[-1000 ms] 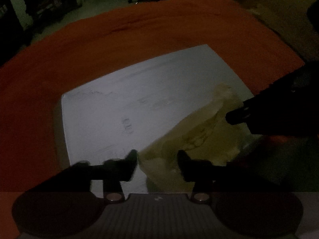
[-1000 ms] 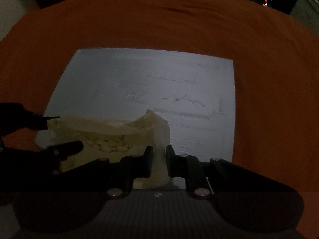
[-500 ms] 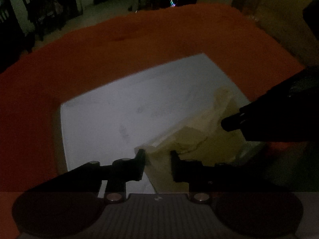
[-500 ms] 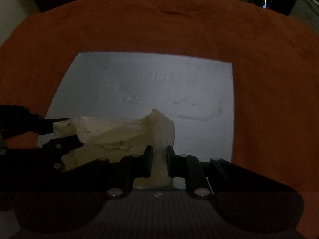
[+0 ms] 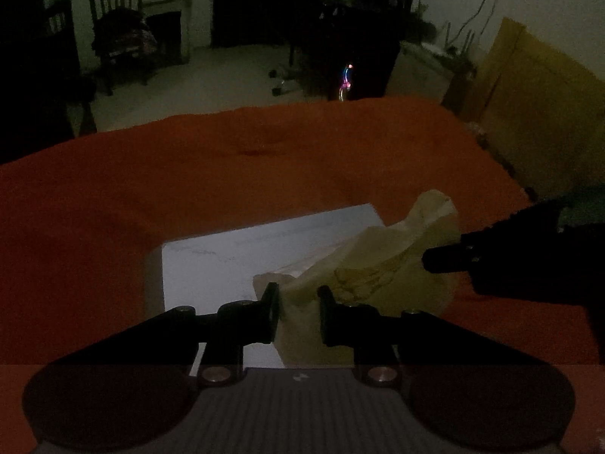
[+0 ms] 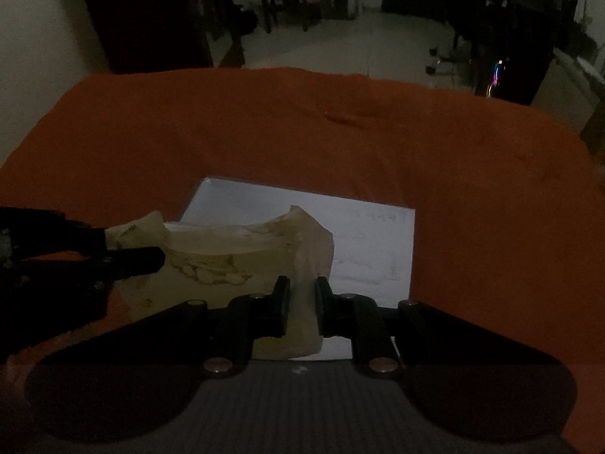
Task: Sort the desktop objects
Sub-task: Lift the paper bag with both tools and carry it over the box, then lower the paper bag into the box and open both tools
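A crumpled pale yellow plastic bag point(image 5: 374, 268) hangs between both grippers above a white sheet of paper point(image 5: 234, 253) on the orange cloth. My left gripper point(image 5: 297, 310) is shut on one edge of the bag. My right gripper point(image 6: 302, 302) is shut on the opposite edge of the bag point(image 6: 234, 261). The bag mouth is pulled apart, with pale bits showing inside. The right gripper shows in the left wrist view point(image 5: 453, 257), and the left gripper shows in the right wrist view point(image 6: 124, 249). The paper also shows in the right wrist view point(image 6: 363, 242).
The orange cloth point(image 5: 189, 174) covers the whole table point(image 6: 378, 143). Beyond the far edge the room is dim, with a wooden chair point(image 5: 117, 38), a desk chair base point(image 5: 287, 75) and a yellowish board point(image 5: 537, 94) at the right.
Both grippers have lifted and tilted up with the bag, so the paper looks smaller and lower and the room beyond the table has come into view. The left gripper has closed on the bag edge.
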### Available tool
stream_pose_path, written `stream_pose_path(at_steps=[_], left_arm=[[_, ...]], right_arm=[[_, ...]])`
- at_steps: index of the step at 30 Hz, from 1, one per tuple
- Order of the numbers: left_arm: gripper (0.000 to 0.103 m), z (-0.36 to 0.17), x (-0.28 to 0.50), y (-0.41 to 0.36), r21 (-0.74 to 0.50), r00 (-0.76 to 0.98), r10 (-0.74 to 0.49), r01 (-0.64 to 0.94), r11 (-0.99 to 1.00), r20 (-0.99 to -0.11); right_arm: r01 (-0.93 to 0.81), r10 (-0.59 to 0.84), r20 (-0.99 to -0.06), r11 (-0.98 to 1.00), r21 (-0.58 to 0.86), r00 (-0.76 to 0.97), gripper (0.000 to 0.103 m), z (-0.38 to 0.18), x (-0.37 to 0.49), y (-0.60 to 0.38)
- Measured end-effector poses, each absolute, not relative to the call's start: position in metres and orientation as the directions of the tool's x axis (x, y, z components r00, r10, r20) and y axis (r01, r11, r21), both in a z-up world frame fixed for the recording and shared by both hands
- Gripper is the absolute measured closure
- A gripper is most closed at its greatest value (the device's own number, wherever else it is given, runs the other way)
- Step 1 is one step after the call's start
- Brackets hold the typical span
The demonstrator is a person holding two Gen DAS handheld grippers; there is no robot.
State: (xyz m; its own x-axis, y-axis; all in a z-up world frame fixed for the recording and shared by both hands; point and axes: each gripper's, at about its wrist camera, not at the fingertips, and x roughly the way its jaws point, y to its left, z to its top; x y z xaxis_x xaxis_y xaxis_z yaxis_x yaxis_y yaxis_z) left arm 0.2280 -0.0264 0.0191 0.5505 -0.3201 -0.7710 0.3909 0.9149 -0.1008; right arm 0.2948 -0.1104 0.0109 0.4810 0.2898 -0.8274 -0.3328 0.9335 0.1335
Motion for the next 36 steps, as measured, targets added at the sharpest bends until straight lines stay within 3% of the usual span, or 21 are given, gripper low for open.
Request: stream_pose_path(at_steps=[11,20,36], left_arm=[[0.086,0.035,0.157,0.003,-0.125,0.505,-0.315,0.374,0.919,-0.803],[0.086,-0.015,0.112,0.008,-0.086,0.386,-0.252,0.398,0.913,-0.888],[0.086,-0.096,0.085,-0.014,-0.031,0.256,-0.173,0.478,0.878,-0.951]], right_arm=[[-0.363,0.346,-0.821,0.913,0.185,0.453,0.086,0.037,0.203,-0.117],[-0.315,0.386,-0.871,0.903,0.291,0.303,0.086,-0.026,0.152,-0.124],[-0.346,0.308,-0.943,0.904,0.25,0.124,0.086,-0.103,0.12,-0.118]])
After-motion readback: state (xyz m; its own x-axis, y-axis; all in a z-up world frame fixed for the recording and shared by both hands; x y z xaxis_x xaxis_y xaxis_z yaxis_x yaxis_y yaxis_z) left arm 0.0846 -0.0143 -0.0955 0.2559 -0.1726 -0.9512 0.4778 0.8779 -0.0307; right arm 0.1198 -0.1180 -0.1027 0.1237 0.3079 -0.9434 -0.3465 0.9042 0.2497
